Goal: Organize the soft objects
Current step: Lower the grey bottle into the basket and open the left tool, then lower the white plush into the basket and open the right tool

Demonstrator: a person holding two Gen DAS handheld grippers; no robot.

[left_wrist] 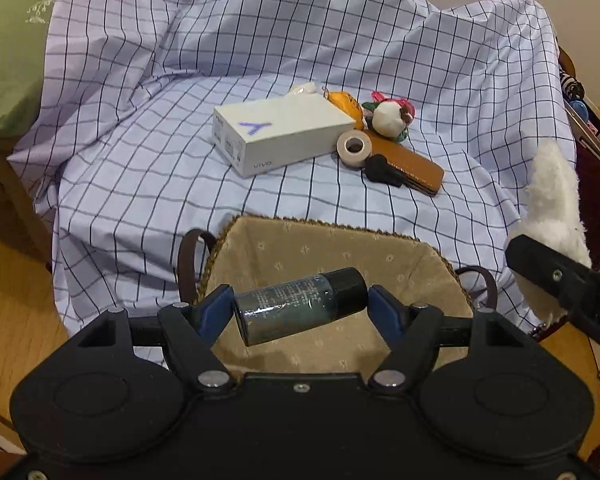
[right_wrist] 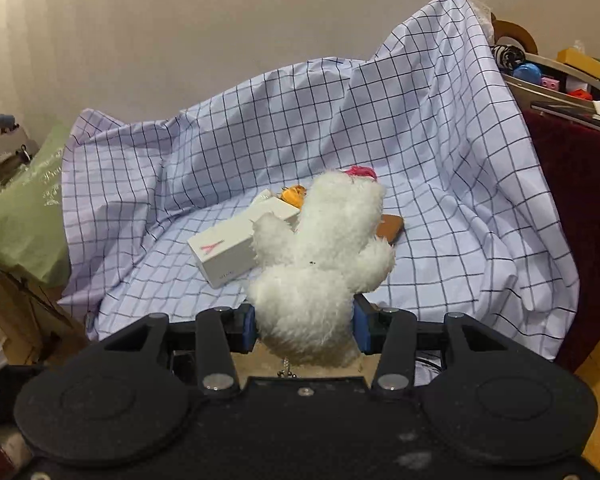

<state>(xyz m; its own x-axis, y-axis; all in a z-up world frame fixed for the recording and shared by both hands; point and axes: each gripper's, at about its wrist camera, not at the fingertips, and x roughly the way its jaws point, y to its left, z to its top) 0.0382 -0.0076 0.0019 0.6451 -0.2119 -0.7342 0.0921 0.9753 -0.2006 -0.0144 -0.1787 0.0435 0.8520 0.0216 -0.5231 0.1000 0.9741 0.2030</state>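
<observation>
Between right tool pads: white plush toy, gripped | left tool: grasping bottle, seemingly over basket

Both views are lit by soft, warm indoor light, apparently from above, moderately bright and fairly even. The checked cloth shows gentle shading in its folds; the box casts only a faint shadow. A small glare streak lies on the bottle. Fisheye distortion bends the grid lines and darkens the upper corners. Focus is fair at centre; the plush looks soft-edged, and the shelf clutter near the edge is slightly smeared.
</observation>
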